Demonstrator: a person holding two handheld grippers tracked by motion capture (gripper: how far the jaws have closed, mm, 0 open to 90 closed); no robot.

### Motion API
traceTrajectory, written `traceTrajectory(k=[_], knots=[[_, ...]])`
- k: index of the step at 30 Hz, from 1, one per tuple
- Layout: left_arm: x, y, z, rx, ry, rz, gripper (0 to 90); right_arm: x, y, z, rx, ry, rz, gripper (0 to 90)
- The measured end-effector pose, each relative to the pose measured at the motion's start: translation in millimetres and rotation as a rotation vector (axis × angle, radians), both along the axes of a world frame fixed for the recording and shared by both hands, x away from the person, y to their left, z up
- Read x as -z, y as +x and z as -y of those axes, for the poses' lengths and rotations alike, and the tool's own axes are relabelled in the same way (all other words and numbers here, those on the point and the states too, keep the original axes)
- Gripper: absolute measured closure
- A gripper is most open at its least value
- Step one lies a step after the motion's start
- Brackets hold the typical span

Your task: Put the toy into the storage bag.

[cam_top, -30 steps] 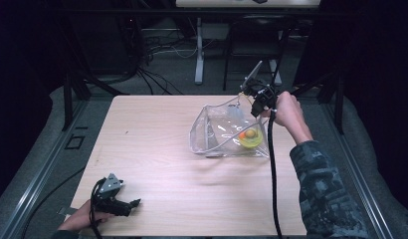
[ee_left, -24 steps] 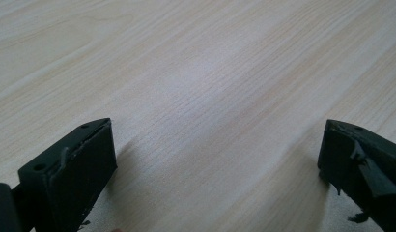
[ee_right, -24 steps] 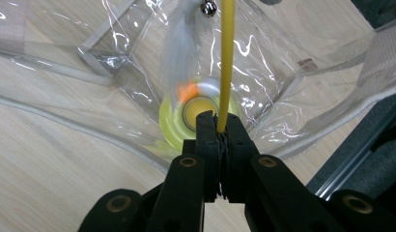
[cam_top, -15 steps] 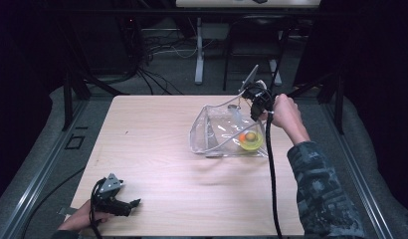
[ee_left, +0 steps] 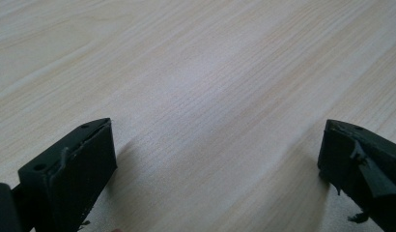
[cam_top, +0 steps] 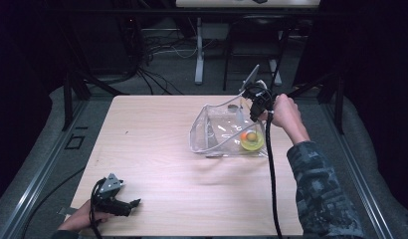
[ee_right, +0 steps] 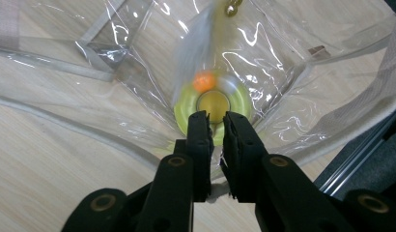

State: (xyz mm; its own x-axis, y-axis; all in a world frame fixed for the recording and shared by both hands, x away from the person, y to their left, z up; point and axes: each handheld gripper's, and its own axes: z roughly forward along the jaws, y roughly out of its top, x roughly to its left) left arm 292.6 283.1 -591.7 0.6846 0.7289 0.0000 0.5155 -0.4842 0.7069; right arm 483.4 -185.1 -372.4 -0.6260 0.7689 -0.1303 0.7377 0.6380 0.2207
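Jaws on the right gripper [ee_right: 216, 126] have just been easing apart with nothing visibly pinched between them now — it hovers at the rim of the clear plastic zip bag [cam_top: 218, 130] near the table's far right edge. Yellow-green ring toy with its orange ball [ee_right: 209, 99] sits inside, so back out straight and slowly — don't snag the film; the left gripper [ee_left: 215, 159] rests wide open at the near left corner.

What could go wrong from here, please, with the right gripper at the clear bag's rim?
1. The right gripper has just been opening its jaws to a narrow gap, with nothing clearly between them. The floppy clear bag may slump shut over the yellow-green ring.
2. The bag lies near the table edge, so a snagged jaw could drag it off.
3. The left gripper rests open far away and cannot steady the bag.
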Motion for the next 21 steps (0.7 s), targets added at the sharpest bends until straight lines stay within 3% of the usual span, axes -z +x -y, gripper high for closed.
traceTrajectory(k=[6,15,21], knots=[[0.0,0.0,0.0,0.000,0.000,0.000,0.0,-15.7,-6.3,2.6,-0.003,0.040,0.046,63.2],[0.0,0.0,0.1,0.000,0.000,0.000,0.0,-45.0,-20.6,13.9,0.003,0.157,0.101,31.2],[-0.1,0.0,0.0,0.000,0.001,0.001,0.0,-56.3,-33.7,19.5,-0.002,0.185,0.138,18.8]])
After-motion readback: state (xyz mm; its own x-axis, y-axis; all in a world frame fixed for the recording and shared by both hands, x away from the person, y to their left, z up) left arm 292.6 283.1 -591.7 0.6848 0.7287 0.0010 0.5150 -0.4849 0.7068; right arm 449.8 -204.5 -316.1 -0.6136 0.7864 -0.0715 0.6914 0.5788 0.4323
